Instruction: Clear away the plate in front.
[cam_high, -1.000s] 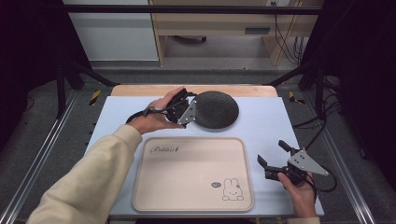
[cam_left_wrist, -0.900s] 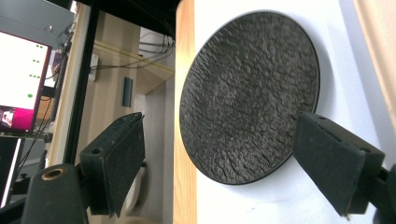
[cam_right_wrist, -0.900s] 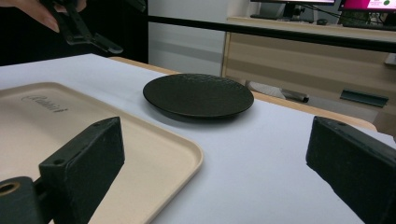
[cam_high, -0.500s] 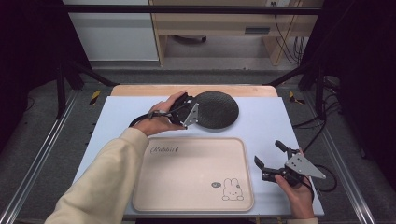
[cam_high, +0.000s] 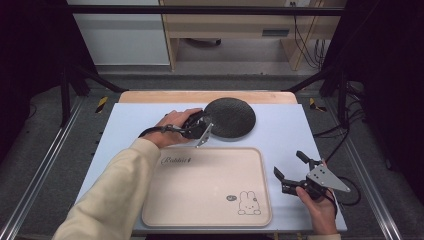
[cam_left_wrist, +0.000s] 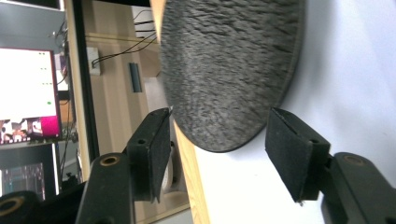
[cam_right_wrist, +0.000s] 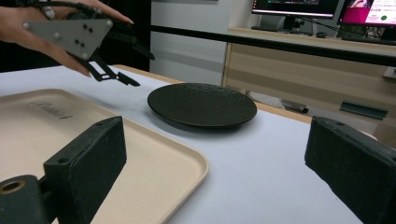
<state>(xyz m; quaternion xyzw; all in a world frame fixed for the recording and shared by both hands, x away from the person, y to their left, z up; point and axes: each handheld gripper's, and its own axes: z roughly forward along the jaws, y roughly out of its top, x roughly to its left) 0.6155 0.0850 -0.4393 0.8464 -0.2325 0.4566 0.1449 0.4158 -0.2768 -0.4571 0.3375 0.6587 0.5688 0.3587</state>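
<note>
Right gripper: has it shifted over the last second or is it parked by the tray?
Yes. The right gripper has slid a little toward the person's edge of the table, along the right rim of the beige tray, jaws wide open.

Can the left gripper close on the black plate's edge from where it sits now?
Probably yes: the left gripper is open with its jaws straddling the black plate's near rim, nothing between them.
</note>
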